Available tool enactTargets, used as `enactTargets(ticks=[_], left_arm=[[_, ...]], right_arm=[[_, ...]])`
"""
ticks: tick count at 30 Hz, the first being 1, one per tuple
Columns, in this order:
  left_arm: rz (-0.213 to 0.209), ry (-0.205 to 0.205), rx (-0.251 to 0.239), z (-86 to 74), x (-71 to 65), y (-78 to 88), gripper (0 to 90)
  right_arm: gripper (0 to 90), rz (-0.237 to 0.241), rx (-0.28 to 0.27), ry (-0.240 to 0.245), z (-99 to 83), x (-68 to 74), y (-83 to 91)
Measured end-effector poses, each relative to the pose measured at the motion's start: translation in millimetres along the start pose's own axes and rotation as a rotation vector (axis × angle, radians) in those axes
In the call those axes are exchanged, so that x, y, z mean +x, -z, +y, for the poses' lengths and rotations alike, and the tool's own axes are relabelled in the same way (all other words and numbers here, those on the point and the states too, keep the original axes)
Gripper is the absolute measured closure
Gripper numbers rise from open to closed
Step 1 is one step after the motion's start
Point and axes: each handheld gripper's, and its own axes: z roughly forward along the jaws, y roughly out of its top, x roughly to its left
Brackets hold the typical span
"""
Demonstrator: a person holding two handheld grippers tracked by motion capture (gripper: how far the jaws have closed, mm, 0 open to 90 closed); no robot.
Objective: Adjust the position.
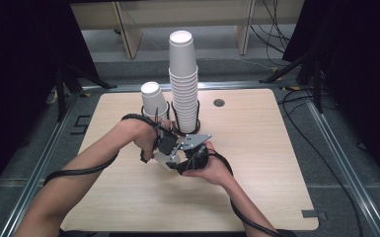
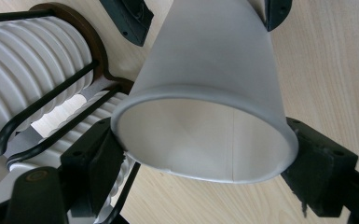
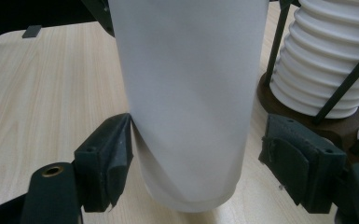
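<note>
A white paper cup (image 2: 214,60) lies on its side just above the table, caught between both grippers at the table's middle (image 1: 162,160). My left gripper (image 2: 205,144) is shut on the cup's open rim, a pad pressing on each side. My right gripper (image 3: 198,144) straddles the cup (image 3: 191,70) near its base; its left pad (image 3: 116,149) touches the wall and its right pad (image 3: 289,154) stands a little apart. In the high view the left gripper (image 1: 165,145) and right gripper (image 1: 190,150) meet tip to tip.
Just behind the hands, a black wire holder on a dark base (image 1: 185,129) carries a tall cup stack (image 1: 183,84) and a short cup stack (image 1: 154,98). The wooden table (image 1: 256,163) has a grommet hole (image 1: 219,102). Cables lie on the floor at the right.
</note>
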Motion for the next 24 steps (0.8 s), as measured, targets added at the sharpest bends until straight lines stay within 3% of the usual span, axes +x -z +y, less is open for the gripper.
enactTargets(ticks=[5, 7, 8, 12, 13, 15, 17, 24], left_arm=[[-0.007, 0.009, -0.005, -1.9, -0.2, -0.5, 18.8], [-0.016, -0.003, -0.009, -3.0, 1.1, -1.0, 18.8], [-0.007, -0.029, -0.013, -2.9, 3.1, -1.0, 18.8], [-0.014, 0.008, -0.006, -3.5, 0.8, 0.3, 18.8], [-0.002, -0.057, -0.016, -1.6, 5.0, 0.2, 18.8], [-0.004, -0.019, -0.021, -2.3, 1.9, 0.4, 18.8], [-0.002, -0.041, -0.020, -2.0, 3.3, 0.8, 18.8], [0.000, -0.029, -0.030, -2.3, 2.6, 1.5, 18.8]], right_arm=[[25.4, 0.001, -0.007, 0.000, 0.0, 0.8, 0.6], [25.4, 0.002, -0.018, -0.003, -0.1, 1.4, 1.1], [25.3, 0.006, -0.011, 0.000, -0.1, 1.4, 1.4], [25.3, 0.012, 0.000, 0.004, -2.3, 1.7, -1.6], [25.3, 0.013, 0.004, -0.007, -2.9, 1.7, -2.0], [25.1, 0.027, -0.009, -0.021, -5.1, 2.9, -4.5], [24.5, 0.026, -0.005, -0.021, -6.4, 3.4, -5.1], [24.9, 0.019, -0.012, -0.015, -6.8, 3.4, -6.2]])
